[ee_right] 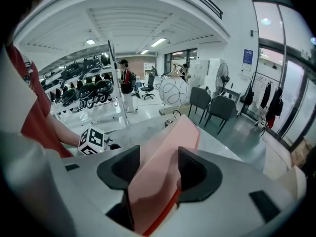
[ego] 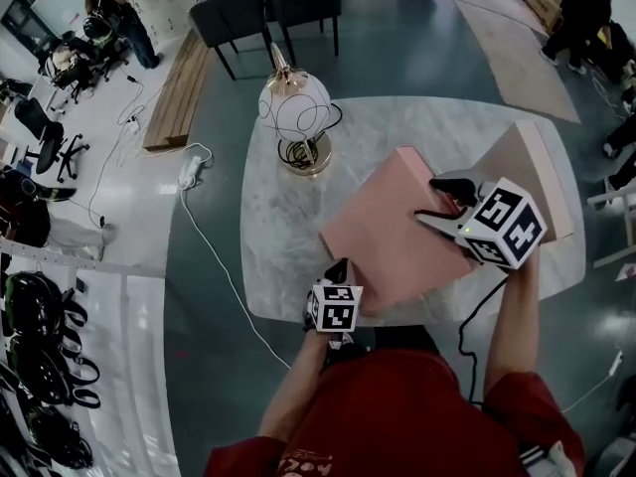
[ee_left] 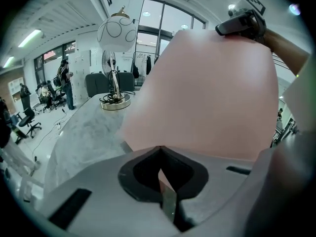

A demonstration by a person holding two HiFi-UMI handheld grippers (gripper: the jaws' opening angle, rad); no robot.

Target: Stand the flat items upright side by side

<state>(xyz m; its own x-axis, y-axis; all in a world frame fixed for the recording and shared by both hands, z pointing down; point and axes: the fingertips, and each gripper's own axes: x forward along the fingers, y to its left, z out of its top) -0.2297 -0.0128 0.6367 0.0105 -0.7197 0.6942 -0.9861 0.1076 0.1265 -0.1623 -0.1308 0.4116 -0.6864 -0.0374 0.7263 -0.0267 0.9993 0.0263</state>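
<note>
You are clamping right claw [ego: 443,205] on tilted pink board [ego: 393,232], just your side of lamp [ego: 295,117], left claw [ego: 339,266] clenched.

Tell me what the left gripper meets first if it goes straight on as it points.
The tilted pink panel: it fills the view right beyond the left gripper, possibly touching already. The lamp stands off to the left, out of that line.
</note>
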